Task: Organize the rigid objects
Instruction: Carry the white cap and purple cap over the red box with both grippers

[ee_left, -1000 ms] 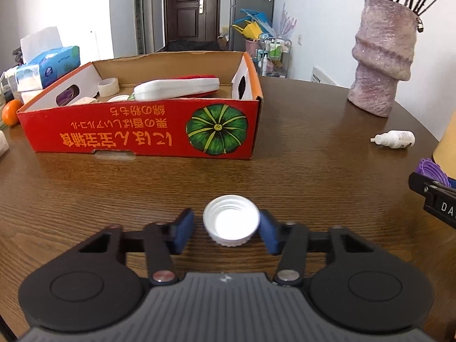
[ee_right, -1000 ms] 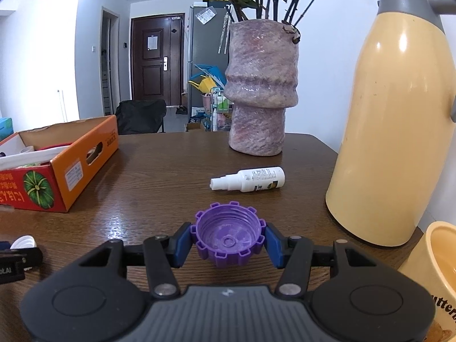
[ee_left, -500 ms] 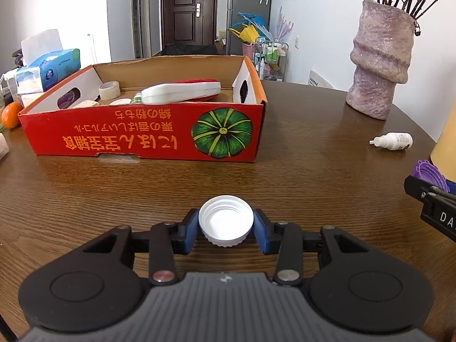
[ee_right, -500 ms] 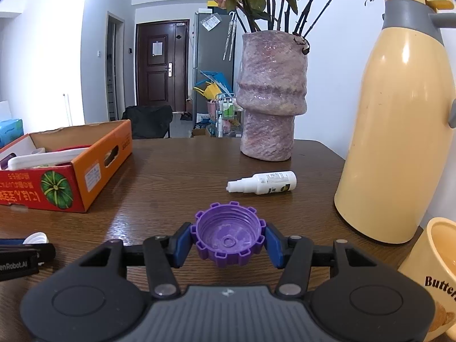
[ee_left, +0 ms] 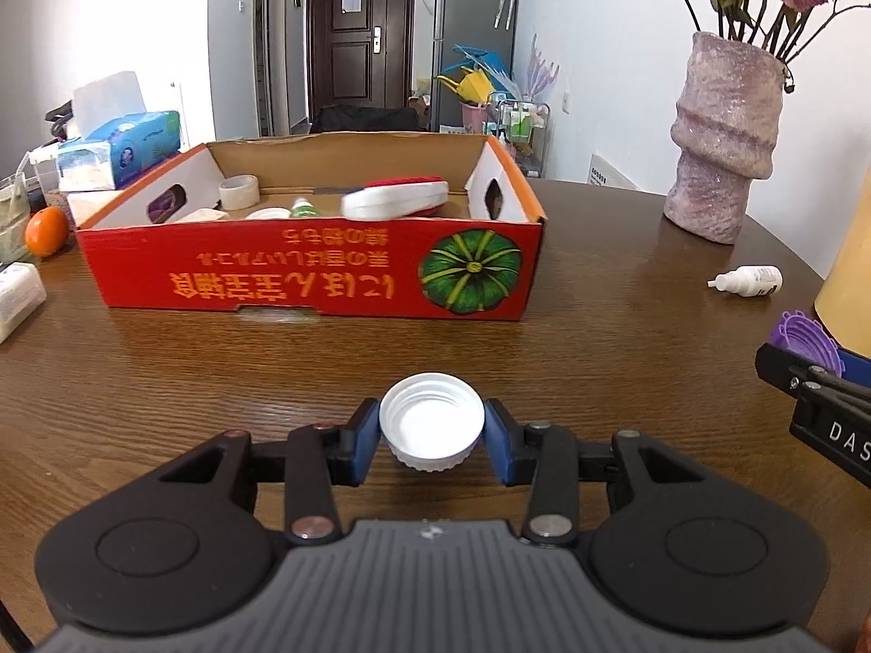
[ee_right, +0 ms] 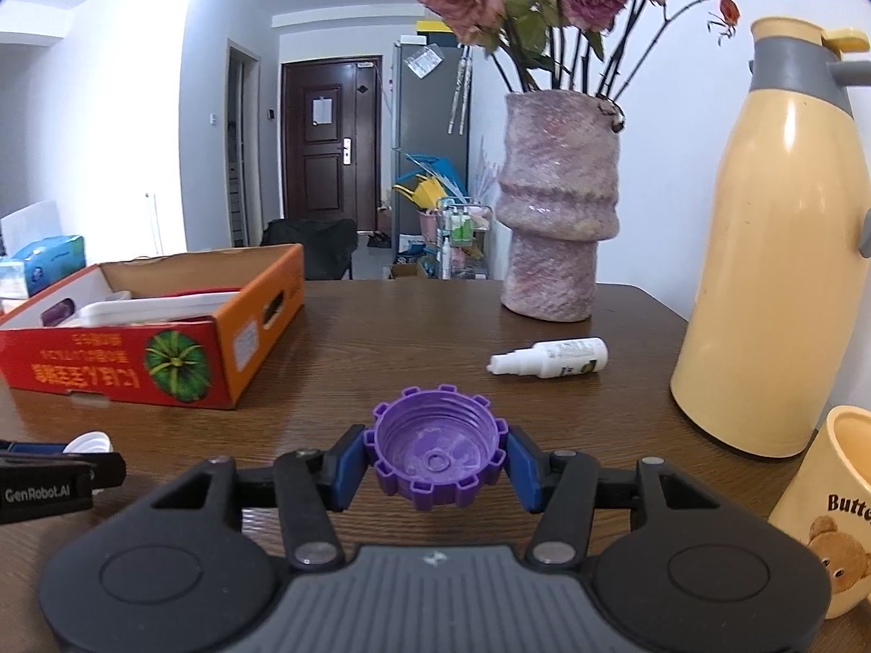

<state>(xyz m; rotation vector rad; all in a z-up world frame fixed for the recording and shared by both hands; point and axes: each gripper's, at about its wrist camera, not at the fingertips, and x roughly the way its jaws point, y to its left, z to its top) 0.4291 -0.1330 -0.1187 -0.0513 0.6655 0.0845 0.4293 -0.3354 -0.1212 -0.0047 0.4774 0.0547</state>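
White bottle cap (ee_left: 431,423) is being held open side up between the blue pads (ee_left: 363,438) of the left gripper (ee_left: 431,438), clenched on it from both sides, above the near part of the wooden table (ee_left: 163,359). Purple notched cap (ee_right: 441,449) is being gripped the same way, open side up, by the right gripper (ee_right: 441,460), just off the tabletop toward the table's right side. Whether either cap is touching the wood cannot be told. Ahead of the white cap, the red cardboard box (ee_left: 305,266) is sitting toward the table's far left, with a tape roll (ee_left: 238,191) and a white and red object (ee_left: 394,198) being kept inside. A small white spray bottle (ee_right: 550,358) is lying on its side near the far right edge, between the pink vase (ee_right: 558,207) and the yellow thermos (ee_right: 773,250). A bear mug (ee_right: 833,511) is standing at the near right corner.
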